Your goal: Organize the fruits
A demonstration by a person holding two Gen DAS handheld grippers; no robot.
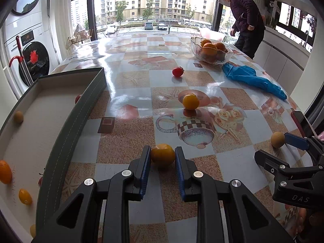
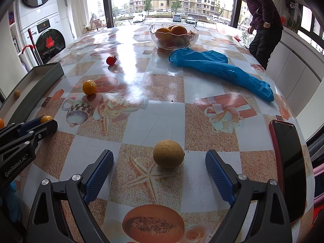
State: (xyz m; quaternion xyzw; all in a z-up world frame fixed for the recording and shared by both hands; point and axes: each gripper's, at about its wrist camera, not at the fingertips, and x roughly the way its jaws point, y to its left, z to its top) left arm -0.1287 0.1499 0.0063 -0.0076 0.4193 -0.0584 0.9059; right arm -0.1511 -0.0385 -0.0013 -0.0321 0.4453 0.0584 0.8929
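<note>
Two views. Left wrist: left claw (image 1: 163,158) closed on small orange fruit (image 1: 162,155), just right of grey tray (image 1: 66,125). Squeeze gently, lift clear of tray wall, release inside.
Right wrist: right claw (image 2: 160,169) spread wide around tan round fruit (image 2: 168,154), well right of tray. Centre before closing; avoid phone (image 2: 288,162).

The grey tray (image 1: 66,125) runs off the left wrist picture's left edge, and its wall hides most of a red fruit (image 1: 78,98) inside. The phone (image 2: 289,168) at the counter's right edge is partly behind the right claw (image 2: 160,174) arm.
</note>
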